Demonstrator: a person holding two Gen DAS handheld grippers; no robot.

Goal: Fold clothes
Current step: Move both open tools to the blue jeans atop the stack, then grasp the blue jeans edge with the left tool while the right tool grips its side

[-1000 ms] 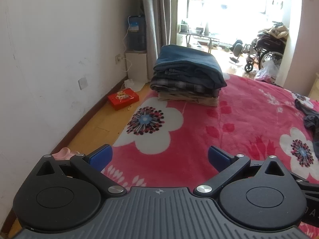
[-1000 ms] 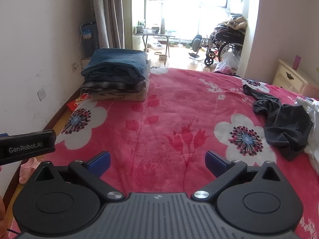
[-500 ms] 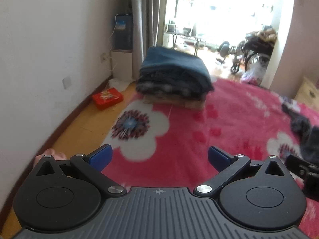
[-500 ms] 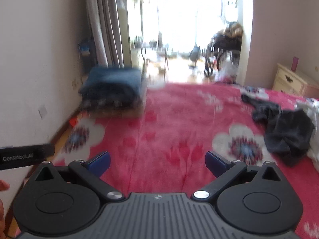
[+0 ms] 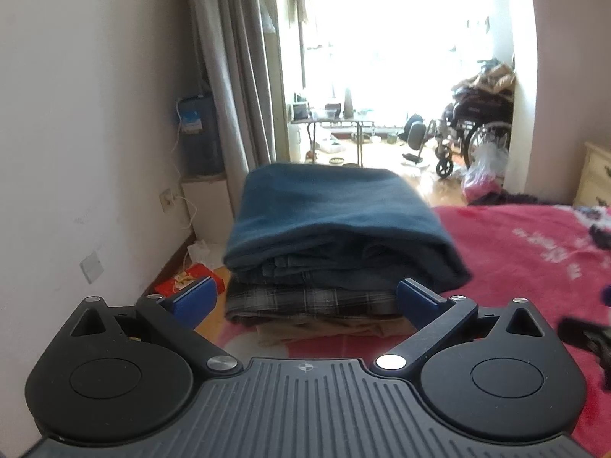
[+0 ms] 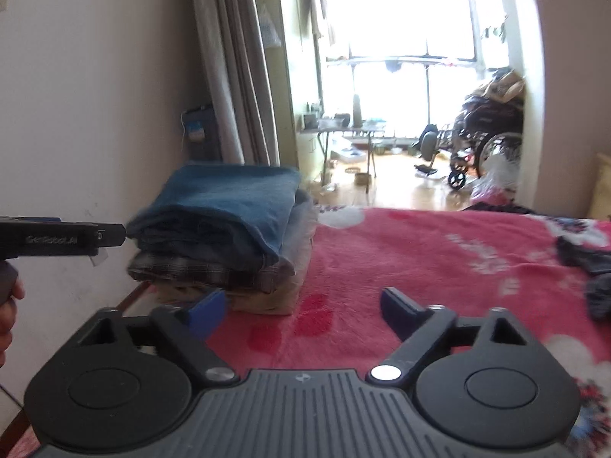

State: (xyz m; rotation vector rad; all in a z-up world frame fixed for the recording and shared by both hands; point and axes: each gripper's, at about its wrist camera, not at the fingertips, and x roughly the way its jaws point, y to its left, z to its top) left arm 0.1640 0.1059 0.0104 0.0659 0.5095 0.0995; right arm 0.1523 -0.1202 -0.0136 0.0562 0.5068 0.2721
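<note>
A stack of folded clothes [image 5: 336, 252] sits on the corner of the bed nearest the wall, on a red floral blanket [image 5: 534, 252]. Its top layer is a dark blue fleece-like piece, under it denim, then a grey plaid layer, and a tan piece at the bottom.

The left gripper [image 5: 305, 301] faces the front of the stack, its blue fingers [image 5: 193, 299] spread wide on either side of the plaid and tan layers; whether they touch the cloth cannot be told, and nothing is pinched between them. The right gripper [image 6: 301, 311] is beside the stack, over the bare blanket, with the stack's near corner just behind its left finger; its jaws have just been closing somewhat but are apart, with nothing between them.

Farther from the stack along the blanket, a dark crumpled garment [image 6: 588, 267] lies loose at the right edge of the right wrist view. On the floor below the stack, by the wall, is a red box [image 5: 179, 282]. Beyond the stack hang grey curtains [image 5: 233, 76], and past them a bright room holds a wheelchair [image 5: 477, 133].
</note>
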